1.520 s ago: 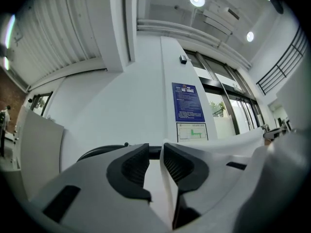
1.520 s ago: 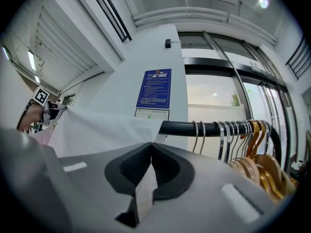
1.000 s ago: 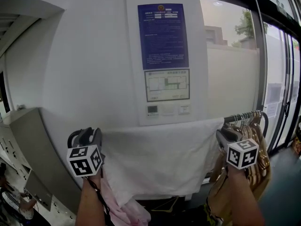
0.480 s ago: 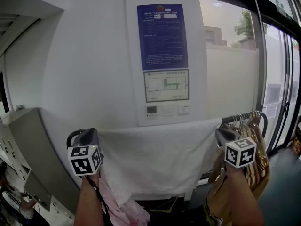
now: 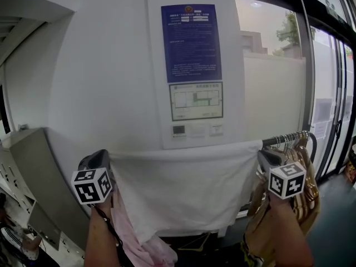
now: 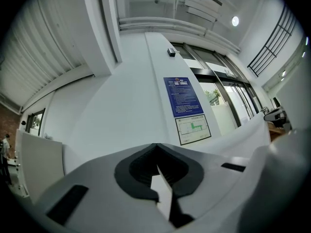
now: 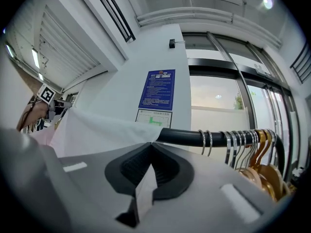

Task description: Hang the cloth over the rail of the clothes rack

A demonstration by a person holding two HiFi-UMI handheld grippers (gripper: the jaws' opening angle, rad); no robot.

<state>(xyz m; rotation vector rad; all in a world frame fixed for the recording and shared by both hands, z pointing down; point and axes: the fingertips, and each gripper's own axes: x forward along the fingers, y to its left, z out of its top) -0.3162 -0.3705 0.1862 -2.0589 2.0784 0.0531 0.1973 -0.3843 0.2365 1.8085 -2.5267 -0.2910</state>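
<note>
**White cloth at clothes-rack rail, held by both top corners**

- **Cloth** (image 5: pixel 183 188): thin white fabric, matte, with soft shallow folds. It is spread wide along the rail (image 7: pixel 194 137), and its lower edge hangs free.
- **Left gripper** (image 5: pixel 103 157): fingers clenched on the cloth's upper left corner, with a white sliver pinched between the ribbed dark pads.
- **Right gripper** (image 5: pixel 262 158): fingers likewise grasping the upper right corner, just beside the rail.
- **Likely purpose:** both corners are kept level and pulled apart so the sheet settles evenly before release.
- **Rail:** dark, round, smooth tube.
- **Hangers** (image 5: pixel 303 171): metal hooks and golden-toned bodies, bunched at the rail's right end, beside the cloth's right edge.
- **Pink garment** (image 5: pixel 142 243): soft and crumpled, hanging low under the cloth's left side.
</note>
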